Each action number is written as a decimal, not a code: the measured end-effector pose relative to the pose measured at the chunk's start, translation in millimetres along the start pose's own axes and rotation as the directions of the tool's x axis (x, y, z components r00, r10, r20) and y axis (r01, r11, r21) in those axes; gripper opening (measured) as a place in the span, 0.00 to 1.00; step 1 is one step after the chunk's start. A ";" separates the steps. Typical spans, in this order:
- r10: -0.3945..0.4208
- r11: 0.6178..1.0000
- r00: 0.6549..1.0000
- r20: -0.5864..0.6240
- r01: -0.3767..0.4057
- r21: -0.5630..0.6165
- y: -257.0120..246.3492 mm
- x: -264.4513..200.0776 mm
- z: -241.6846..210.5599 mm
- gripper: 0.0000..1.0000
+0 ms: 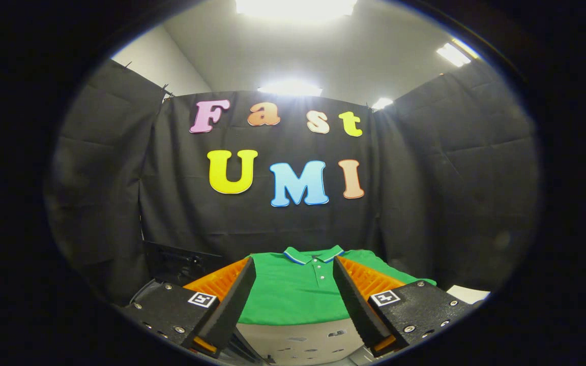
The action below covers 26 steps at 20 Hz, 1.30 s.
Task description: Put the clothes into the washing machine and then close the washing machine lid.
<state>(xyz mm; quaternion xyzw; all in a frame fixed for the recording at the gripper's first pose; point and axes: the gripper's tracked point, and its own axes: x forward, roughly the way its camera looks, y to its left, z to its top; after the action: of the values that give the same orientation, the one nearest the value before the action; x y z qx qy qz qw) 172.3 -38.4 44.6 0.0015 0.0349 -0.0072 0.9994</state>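
A folded green polo shirt [293, 292] with a blue-and-white collar lies on a light surface [303, 338] just ahead of my fingers. My gripper [294, 267] is open, its two fingers spread to either side of the shirt, with nothing between them but air above the cloth. To the left behind the left finger stands a dark boxy object [178, 262]; I cannot tell whether it is the washing machine or its lid.
Black cloth walls close the booth at the back and on both sides. A white surface edge [468, 294] shows to the right of the right finger. Bright ceiling lights shine overhead.
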 end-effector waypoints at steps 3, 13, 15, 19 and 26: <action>0.011 1.000 1.000 -0.018 -0.011 0.004 -11.8 24.8 0.3 0.94; 0.074 0.997 0.975 -0.208 -0.078 -0.009 -42.3 111.3 -32.6 0.94; 0.093 0.995 0.958 -0.270 -0.097 0.000 -42.5 129.9 -48.9 0.94; 0.115 0.993 0.914 -0.390 -0.110 0.034 -44.4 166.7 -80.5 0.95; 0.086 0.995 0.832 -0.548 -0.103 -0.001 -60.6 203.3 -135.8 0.95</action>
<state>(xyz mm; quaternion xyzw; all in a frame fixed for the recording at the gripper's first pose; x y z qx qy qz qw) 364.7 -101.4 -105.2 -0.0101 0.3188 0.0433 0.9468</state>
